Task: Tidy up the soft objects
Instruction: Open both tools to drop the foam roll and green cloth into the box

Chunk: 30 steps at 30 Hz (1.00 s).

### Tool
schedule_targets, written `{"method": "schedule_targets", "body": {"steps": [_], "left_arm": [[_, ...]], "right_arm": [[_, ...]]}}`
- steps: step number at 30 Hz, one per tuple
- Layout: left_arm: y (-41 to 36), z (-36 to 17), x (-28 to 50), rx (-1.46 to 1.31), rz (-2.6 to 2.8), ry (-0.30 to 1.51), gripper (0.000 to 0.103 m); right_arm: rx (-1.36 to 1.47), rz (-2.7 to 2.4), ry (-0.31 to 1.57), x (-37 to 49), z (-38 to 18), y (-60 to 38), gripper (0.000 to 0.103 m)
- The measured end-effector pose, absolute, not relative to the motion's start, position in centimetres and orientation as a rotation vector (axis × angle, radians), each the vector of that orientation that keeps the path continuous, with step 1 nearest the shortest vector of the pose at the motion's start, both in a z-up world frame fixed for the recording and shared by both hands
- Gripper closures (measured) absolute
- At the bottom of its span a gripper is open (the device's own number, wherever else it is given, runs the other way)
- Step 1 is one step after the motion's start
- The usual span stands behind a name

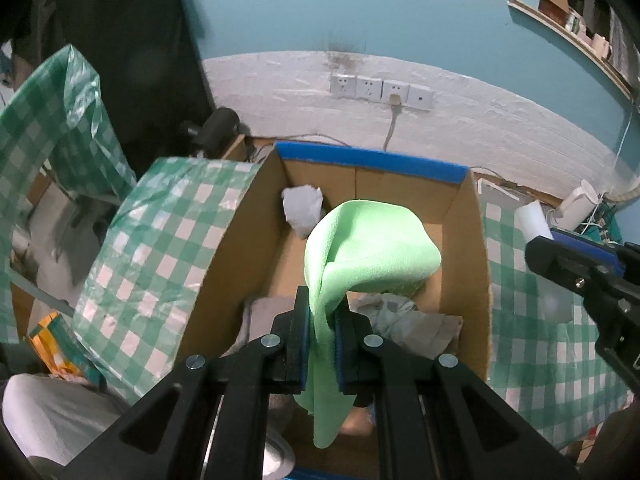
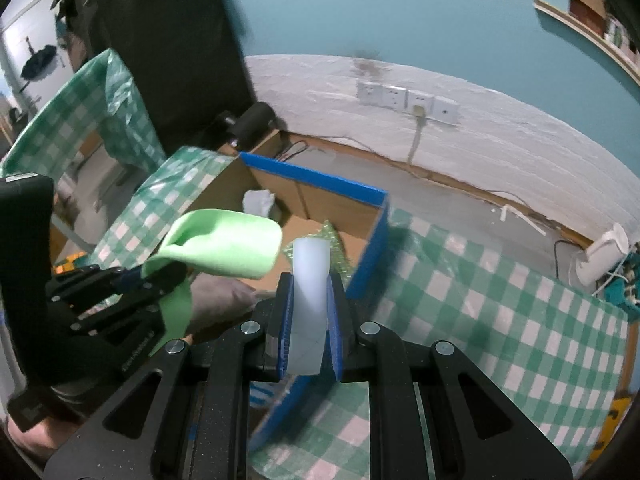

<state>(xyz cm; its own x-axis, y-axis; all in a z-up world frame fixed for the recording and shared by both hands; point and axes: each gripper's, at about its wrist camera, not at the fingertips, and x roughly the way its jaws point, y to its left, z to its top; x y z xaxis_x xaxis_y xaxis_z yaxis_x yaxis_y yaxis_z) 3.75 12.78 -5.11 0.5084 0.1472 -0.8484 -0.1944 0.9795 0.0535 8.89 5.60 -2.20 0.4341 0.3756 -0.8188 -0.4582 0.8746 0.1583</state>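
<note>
Left tool (image 1: 322, 320) pinches green cloth (image 1: 372, 248)

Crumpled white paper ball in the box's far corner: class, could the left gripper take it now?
Probably not: the left gripper is shut on the light green fleece cloth, though the crumpled white paper ball lies uncovered.

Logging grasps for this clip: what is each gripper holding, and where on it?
Left gripper pinches the light green fleece cloth at a bunched fold, ends draping. Right gripper clamps the white translucent foam piece by its lower sides.
</note>
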Motion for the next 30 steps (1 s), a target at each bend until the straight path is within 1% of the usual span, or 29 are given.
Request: {"method": "schedule_targets", "body": {"steps": [5,8,10,11,12,14,15,16,18,19,23,25,26,27,29,30], "left_arm": [[13.4,-6.1,3.9,-0.049,0.219,1.045,0.093],[13.8,-6.6,3.9,-0.056,0.228,1.066,0.089],[14.0,-6.8,3.9,-0.058,0.238,1.080,0.080],[14.1,-6.9,3.9,-0.059,0.240,1.082,0.070],[14.2,-6.9,3.9,-0.059,0.239,1.082,0.063],[14.2,-6.8,3.8,-0.053,0.241,1.069,0.060],[14.1,-6.6,3.6,-0.046,0.243,1.060,0.059],[14.1,-6.4,3.6,-0.043,0.243,1.056,0.057],[14.0,-6.0,3.3,-0.041,0.241,1.045,0.051],[14.0,-5.8,3.3,-0.041,0.242,1.042,0.049],[13.8,-4.4,2.7,-0.038,0.245,1.015,0.040],[13.7,-3.7,2.3,-0.039,0.246,1.000,0.038],[13.7,-3.4,2.1,-0.039,0.244,0.995,0.033],[13.6,-3.1,1.9,-0.039,0.243,0.989,0.024],[13.5,-2.5,1.5,-0.038,0.241,0.979,0.016],[13.3,-2.2,1.3,-0.040,0.233,0.972,0.016]], "right_arm": [[-0.097,0.545,1.026,9.2,-3.3,7.4,0.088],[-0.110,0.564,1.045,9.2,-3.8,8.1,0.087],[-0.109,0.565,1.051,9.2,-4.1,8.5,0.084],[-0.109,0.567,1.052,9.2,-4.2,8.5,0.084],[-0.108,0.568,1.052,9.2,-4.2,8.6,0.084],[-0.103,0.569,1.051,9.1,-4.1,8.6,0.082],[-0.096,0.569,1.049,9.2,-4.0,8.5,0.079],[-0.089,0.567,1.045,9.2,-3.9,8.4,0.073],[-0.087,0.563,1.037,9.3,-3.7,8.2,0.066],[-0.086,0.561,1.033,9.2,-3.6,8.2,0.063],[-0.072,0.551,1.019,9.0,-2.9,7.6,0.059],[-0.069,0.540,1.013,8.7,-2.4,7.2,0.051],[-0.069,0.532,1.009,8.5,-2.2,7.0,0.049],[-0.071,0.525,1.004,8.4,-1.9,6.8,0.047],[-0.074,0.516,0.990,7.9,-1.3,6.4,0.045],[-0.072,0.513,0.985,7.7,-1.0,6.2,0.042]]}}
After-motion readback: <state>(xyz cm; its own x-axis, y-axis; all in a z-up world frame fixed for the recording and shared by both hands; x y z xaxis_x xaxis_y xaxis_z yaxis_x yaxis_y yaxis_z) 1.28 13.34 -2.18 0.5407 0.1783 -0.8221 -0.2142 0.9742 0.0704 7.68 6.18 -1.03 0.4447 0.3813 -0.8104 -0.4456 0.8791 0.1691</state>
